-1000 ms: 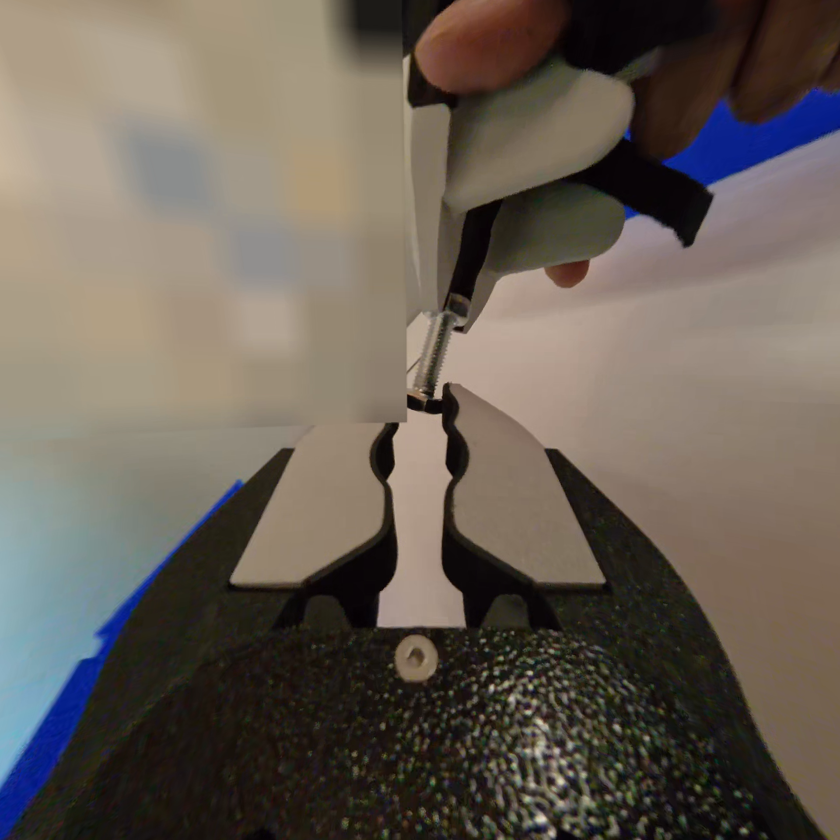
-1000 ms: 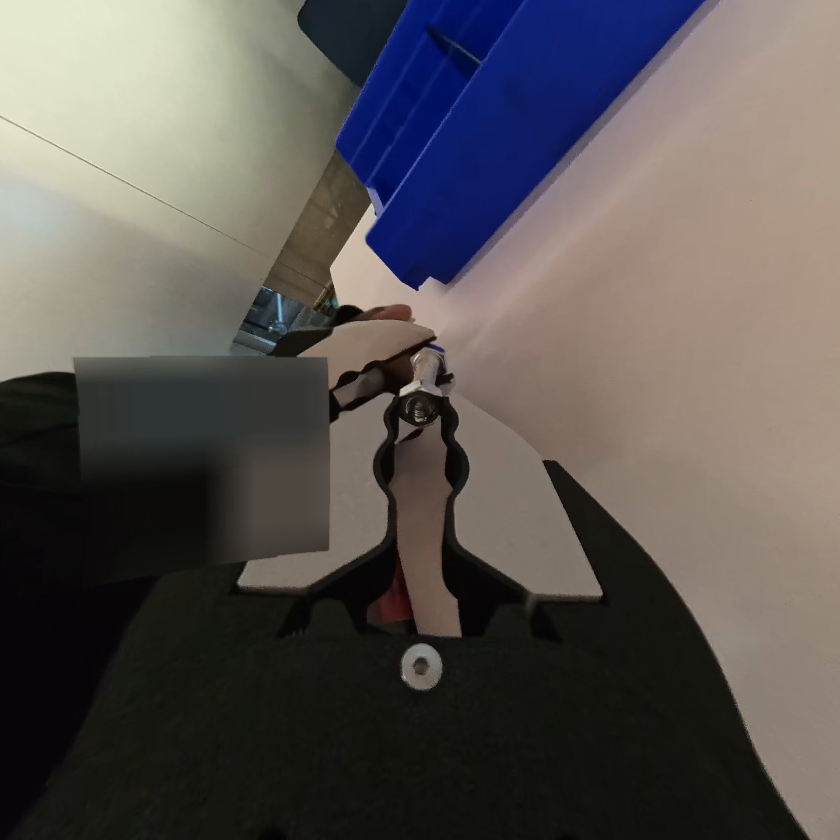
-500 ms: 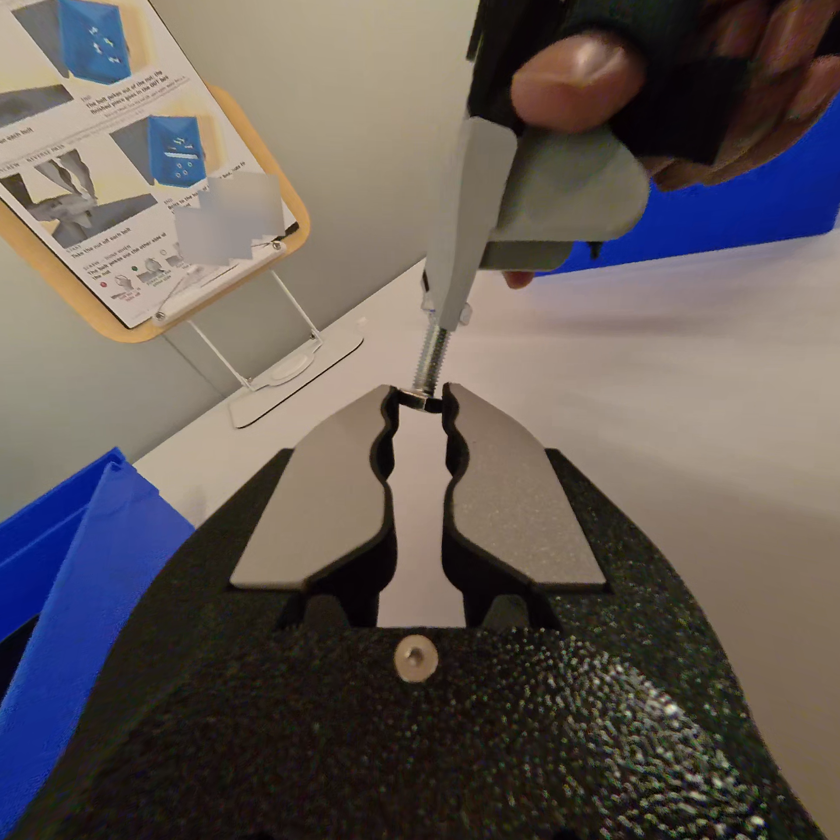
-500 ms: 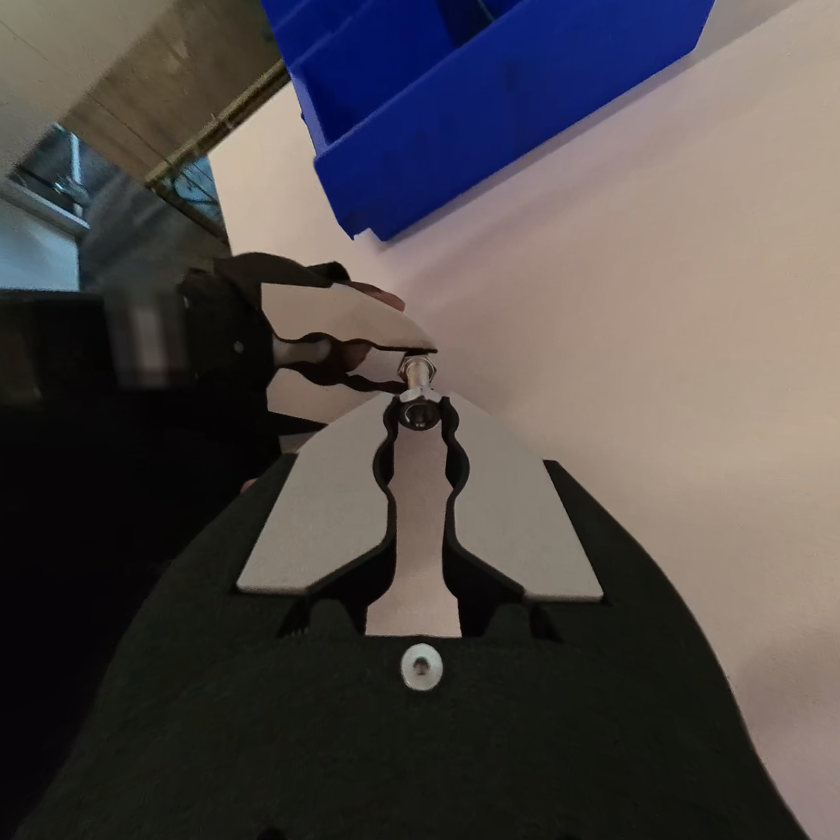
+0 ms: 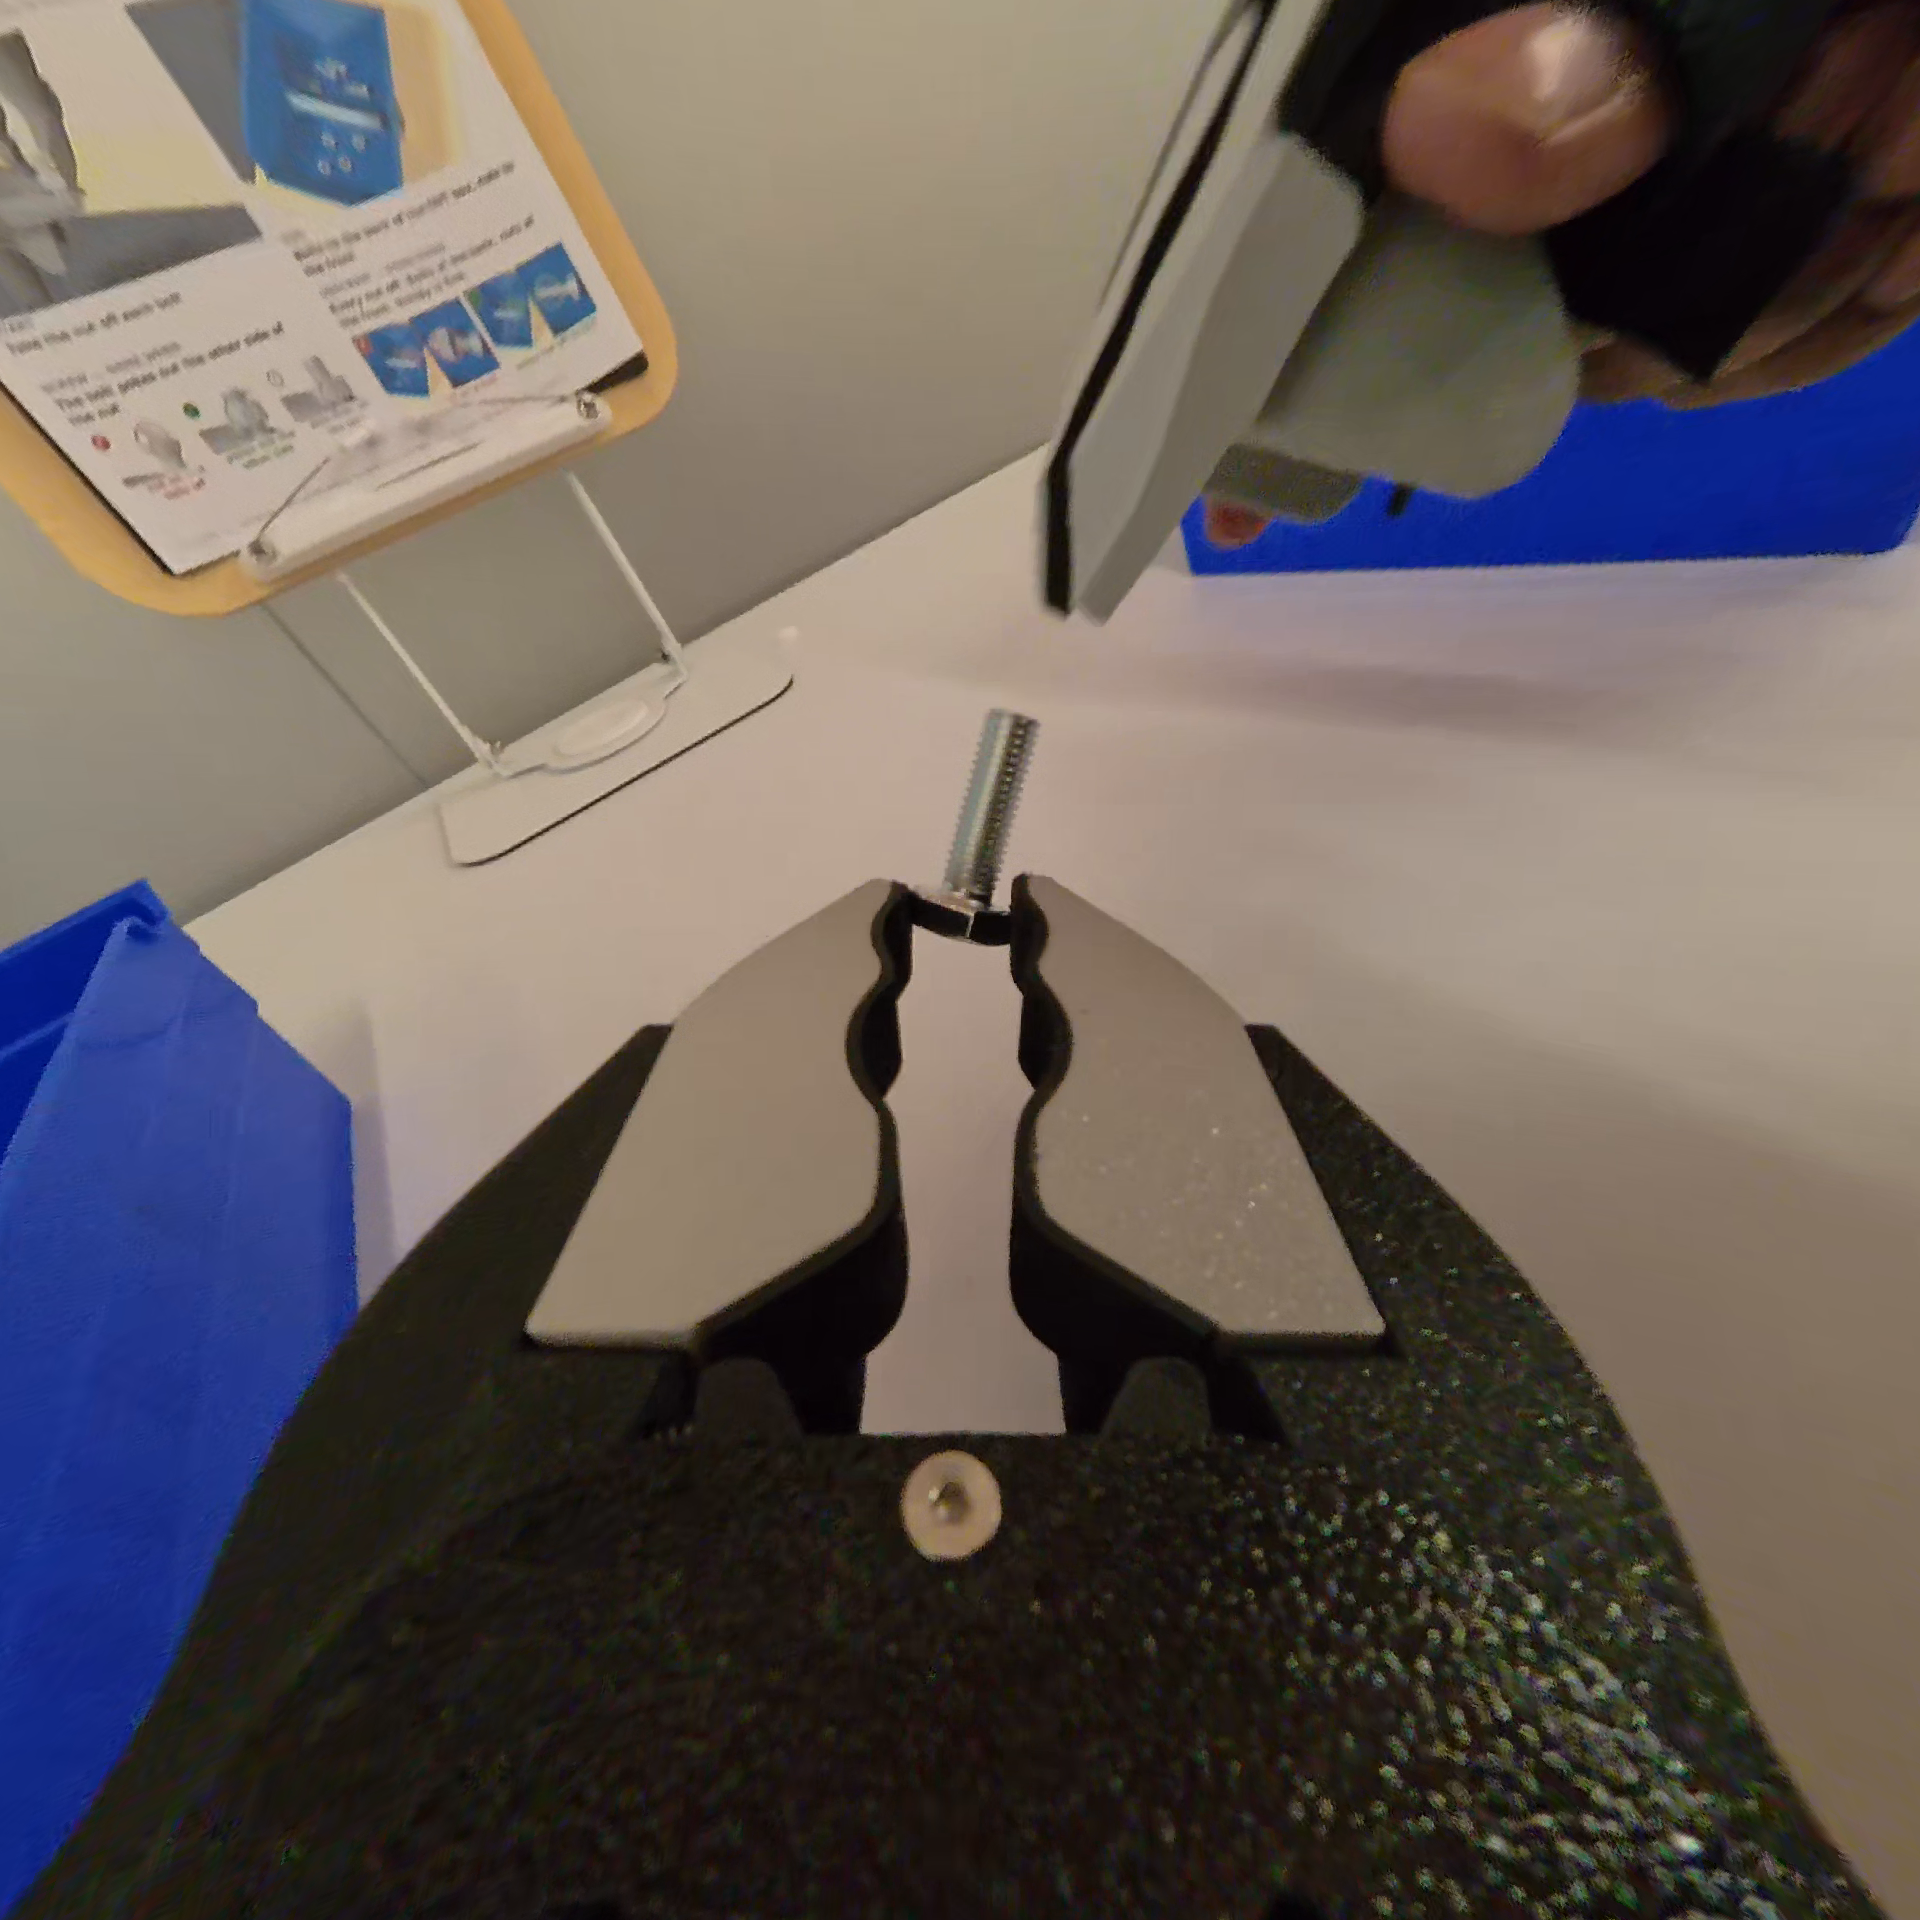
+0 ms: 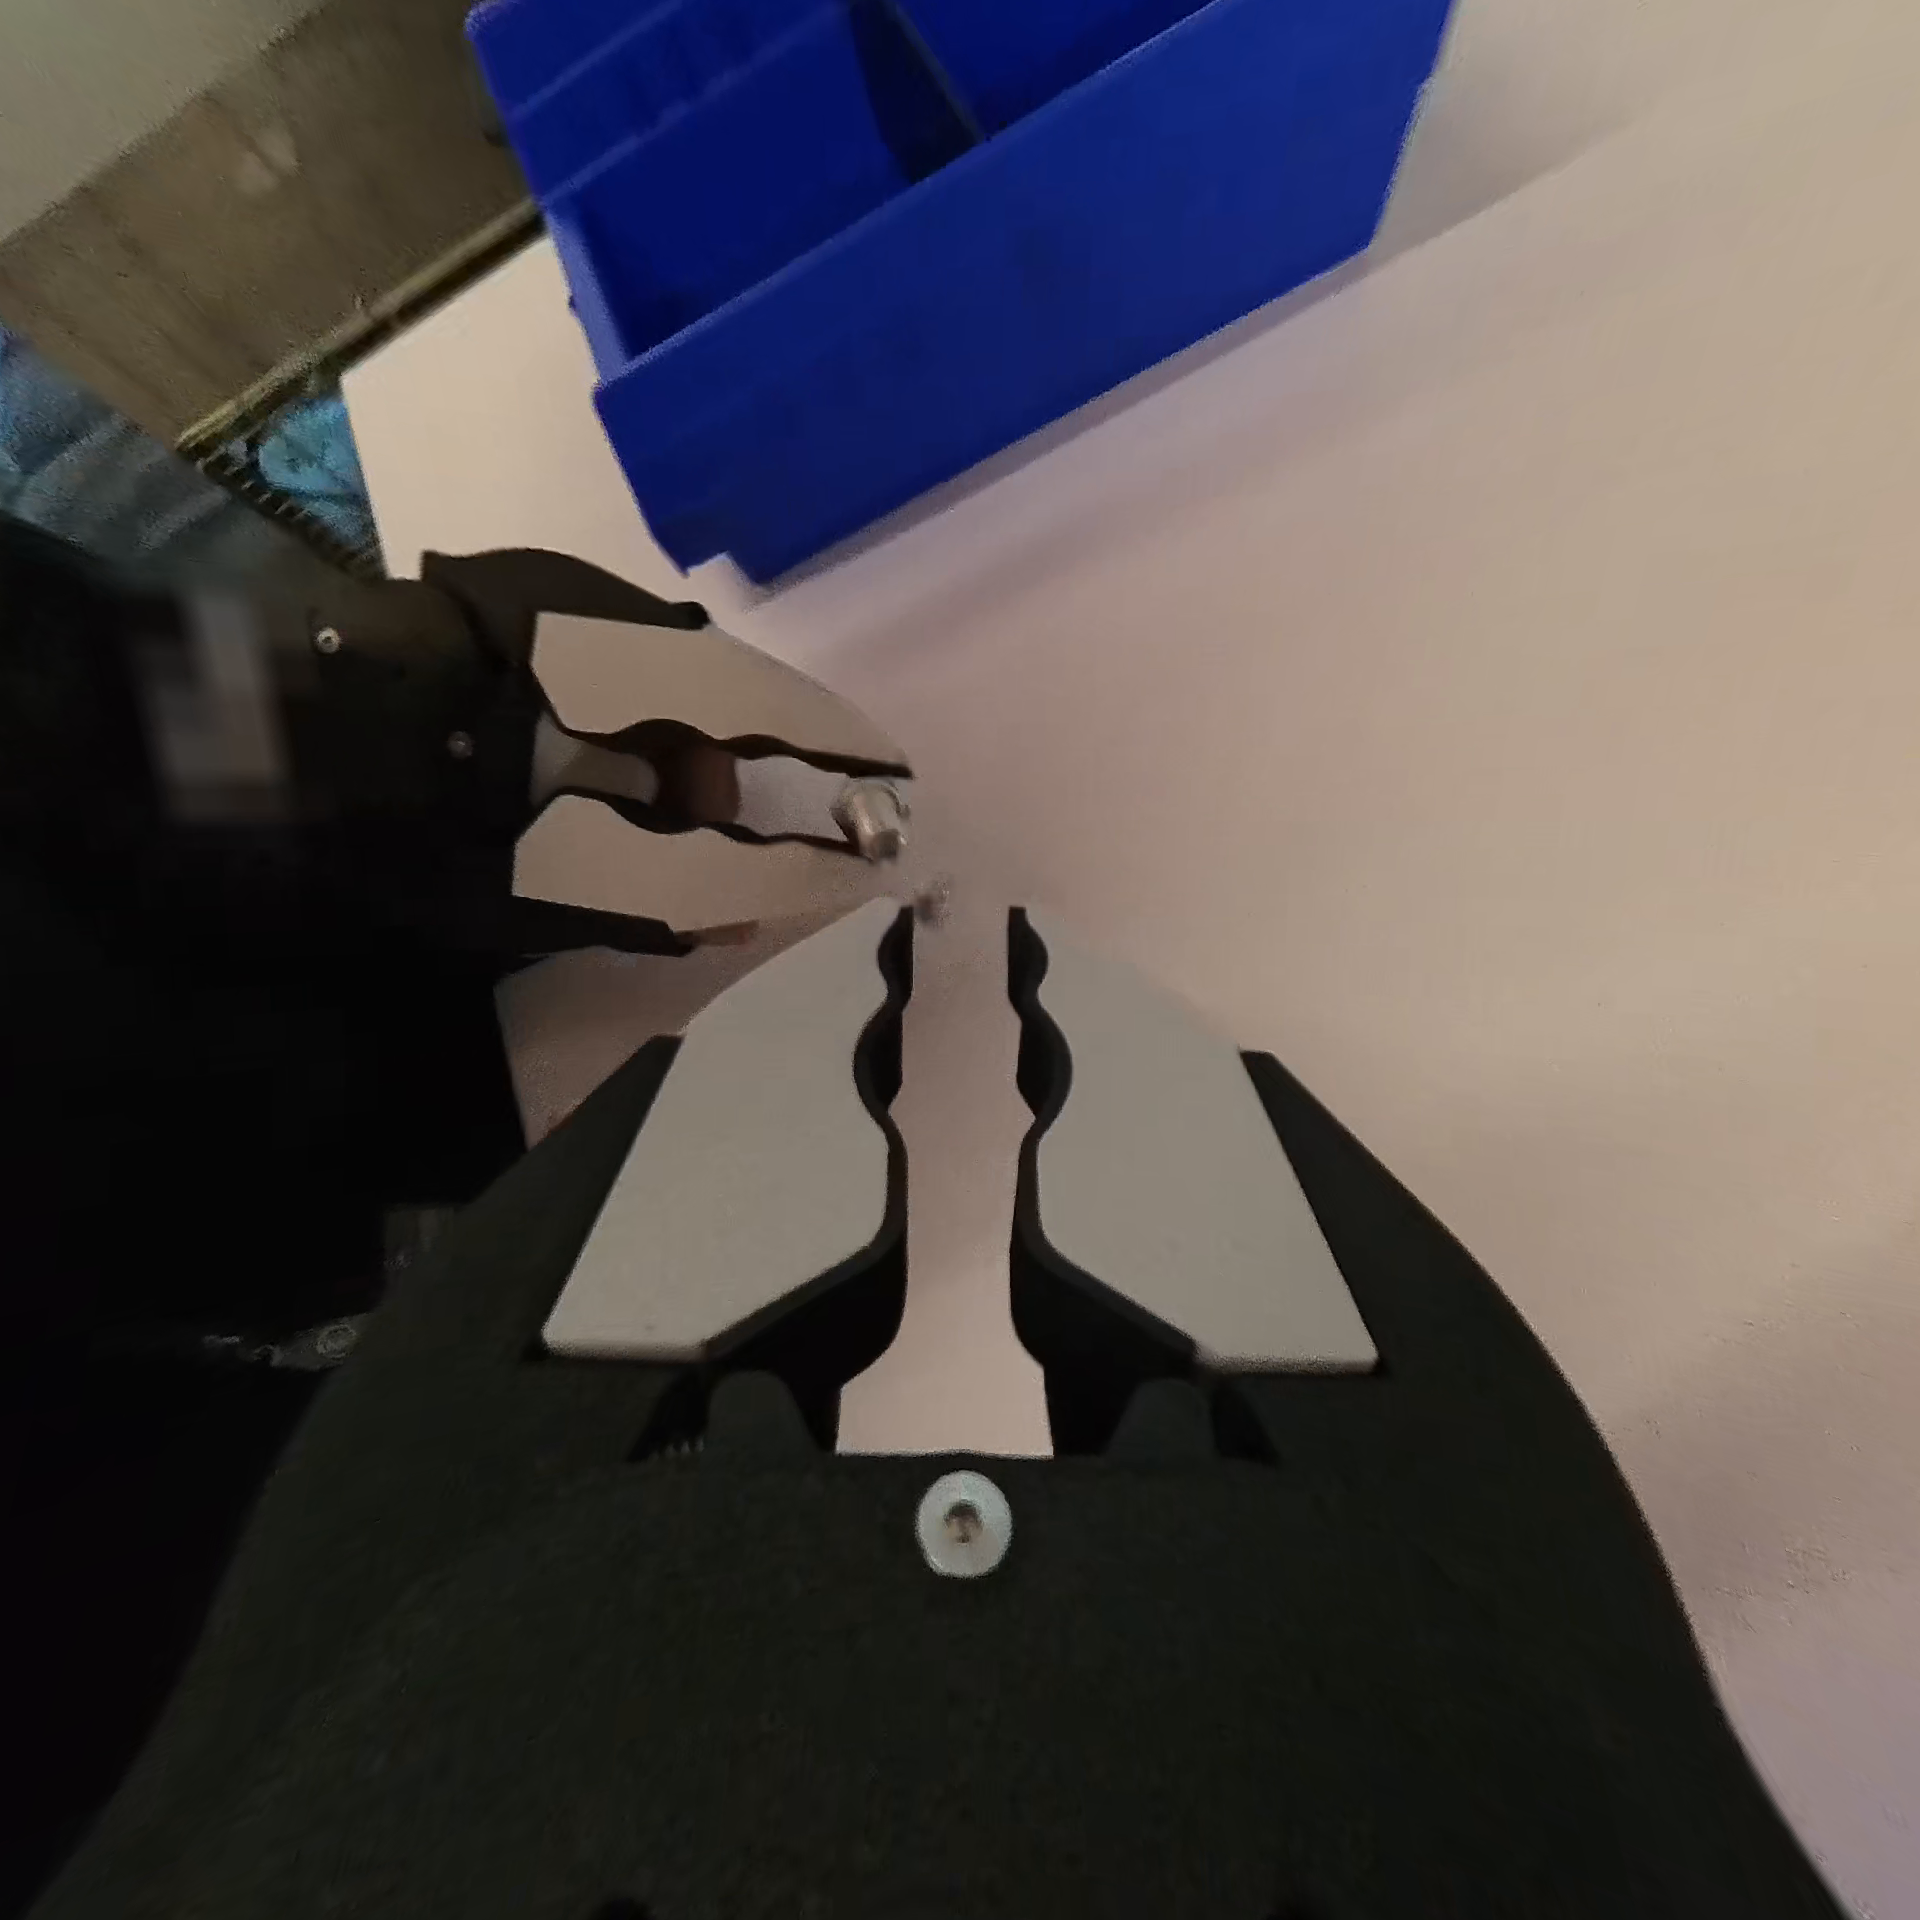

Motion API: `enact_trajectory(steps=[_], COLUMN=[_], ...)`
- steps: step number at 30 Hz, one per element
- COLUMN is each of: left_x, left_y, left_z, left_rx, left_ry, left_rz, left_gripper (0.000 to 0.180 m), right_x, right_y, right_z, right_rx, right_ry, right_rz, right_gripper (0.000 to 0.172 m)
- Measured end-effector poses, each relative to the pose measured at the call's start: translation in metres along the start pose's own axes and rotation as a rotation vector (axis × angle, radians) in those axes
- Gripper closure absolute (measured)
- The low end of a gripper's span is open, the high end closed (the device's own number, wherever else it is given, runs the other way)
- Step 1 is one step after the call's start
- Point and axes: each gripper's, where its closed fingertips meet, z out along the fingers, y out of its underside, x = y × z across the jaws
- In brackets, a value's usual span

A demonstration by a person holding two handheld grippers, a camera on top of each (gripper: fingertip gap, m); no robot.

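**Bolt pinched by its head, second tongs empty**

A silver hex bolt (image 5: 987, 810) is pinched by its head between the fingertips of the left tongs (image 5: 961, 920), threaded shank pointing away and bare. The right tongs (image 6: 961, 920) are held spread, with nothing gripped; a small blurred metal piece (image 6: 935, 902), possibly a nut, is seen just beside their left fingertip, and whether it is touched cannot be told. Beyond the bolt, an instruction sheet on a wire stand (image 5: 312, 312) is set on the white desk (image 5: 1455, 935). Blue bins (image 6: 987, 312) are placed well apart from the bolt. Nothing is found between bolt and right tongs.
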Motion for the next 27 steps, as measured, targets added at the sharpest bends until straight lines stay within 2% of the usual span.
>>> enact_trajectory(steps=[5,10,13,20,27], left_x=[-0.013,-0.014,-0.017,-0.046,-0.054], left_y=[0.011,0.009,0.010,0.019,0.020], left_z=[0.001,-0.006,-0.016,-0.043,-0.052], left_rx=[-0.055,-0.032,-0.025,-0.035,-0.024], left_ry=[-0.059,-0.063,-0.092,-0.238,-0.274], left_rz=[-0.020,-0.017,-0.007,-0.016,-0.026], left_gripper=[0.163,0.163,0.163,0.163,0.163], right_x=[0.024,0.030,0.031,0.013,0.028], right_y=[0.033,0.057,0.042,-0.020,-0.037], right_z=[-0.010,0.013,0.041,0.118,0.173], right_rx=[0.110,0.061,0.048,0.041,-0.047], right_ry=[0.041,0.042,0.035,-0.081,-0.043], right_rz=[0.070,-0.004,-0.118,-0.377,-0.419], right_gripper=[0.154,0.152,0.152,0.152,0.150])
